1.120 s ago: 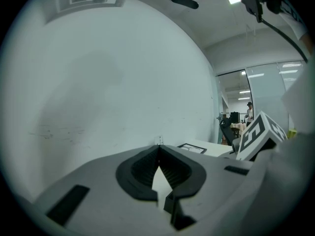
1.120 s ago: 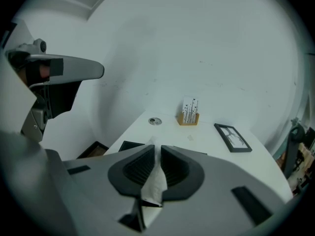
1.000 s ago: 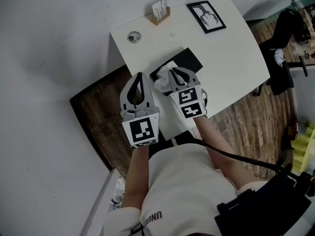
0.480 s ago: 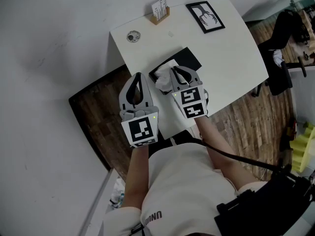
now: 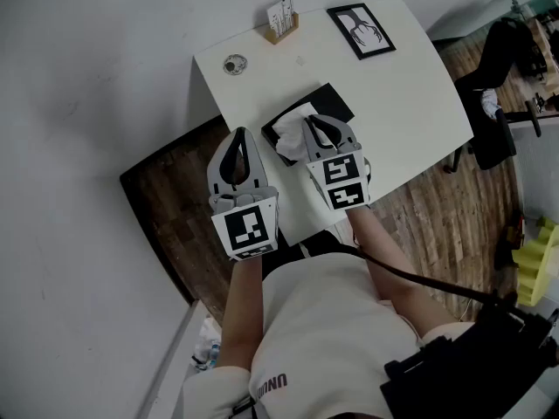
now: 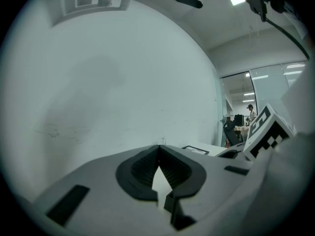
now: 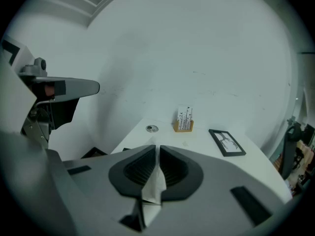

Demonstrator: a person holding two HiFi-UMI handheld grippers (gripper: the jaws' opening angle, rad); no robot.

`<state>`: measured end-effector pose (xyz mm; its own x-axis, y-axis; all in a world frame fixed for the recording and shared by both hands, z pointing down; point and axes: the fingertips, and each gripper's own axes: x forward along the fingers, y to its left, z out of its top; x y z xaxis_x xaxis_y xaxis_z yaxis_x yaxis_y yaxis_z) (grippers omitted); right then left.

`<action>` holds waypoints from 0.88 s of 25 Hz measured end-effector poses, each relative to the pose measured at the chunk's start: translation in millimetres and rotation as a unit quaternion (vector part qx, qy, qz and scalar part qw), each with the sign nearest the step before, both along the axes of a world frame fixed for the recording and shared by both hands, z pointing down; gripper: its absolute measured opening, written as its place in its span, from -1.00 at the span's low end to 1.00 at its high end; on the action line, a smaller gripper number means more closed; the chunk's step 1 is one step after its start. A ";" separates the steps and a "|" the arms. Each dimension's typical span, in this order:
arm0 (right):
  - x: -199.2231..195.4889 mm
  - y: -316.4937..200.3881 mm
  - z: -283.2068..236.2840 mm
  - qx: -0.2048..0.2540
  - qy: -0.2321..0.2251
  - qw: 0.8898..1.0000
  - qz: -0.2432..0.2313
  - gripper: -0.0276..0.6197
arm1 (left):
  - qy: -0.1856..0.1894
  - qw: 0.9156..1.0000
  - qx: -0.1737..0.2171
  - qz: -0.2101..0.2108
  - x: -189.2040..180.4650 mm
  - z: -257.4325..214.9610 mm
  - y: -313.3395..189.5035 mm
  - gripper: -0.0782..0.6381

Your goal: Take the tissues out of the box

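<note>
Pinching a white tissue (image 7: 154, 188), the right tongs (image 7: 157, 149) are clenched almost closed on it, and the sheet hangs between the pads. The left tongs (image 6: 158, 147) are closed tip to tip with nothing in them. They sit by the surface (image 5: 410, 94) edge, left of the box (image 5: 336, 103) and not touching it.

Versus a second ago, both tongs are in about the same spot, and a bit more white tissue shows above the box.

The box is black, lies flat on the white surface and is just under the right tongs. The tissue comes up out of its top into the grip. A wooden holder (image 5: 284, 26) at the far edge has upright cards in it. A framed picture (image 5: 355, 29) lies flat near it, and a small round object (image 5: 233, 64) sits at the far left corner.
</note>
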<state>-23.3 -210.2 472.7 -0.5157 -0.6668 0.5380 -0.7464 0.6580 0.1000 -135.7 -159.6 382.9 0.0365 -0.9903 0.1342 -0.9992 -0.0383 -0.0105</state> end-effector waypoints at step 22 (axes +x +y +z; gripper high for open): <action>8.3 -2.8 -19.1 0.016 -0.020 1.000 0.005 -0.79 | 0.001 1.000 0.004 -0.006 2.1 -1.5 1.9 -0.74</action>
<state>-14.9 -212.9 453.6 -0.5294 -0.6883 0.4959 -0.7565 0.6476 0.0912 -133.6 -157.7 381.4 0.0254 -0.9917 0.1259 -0.9996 -0.0267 -0.0090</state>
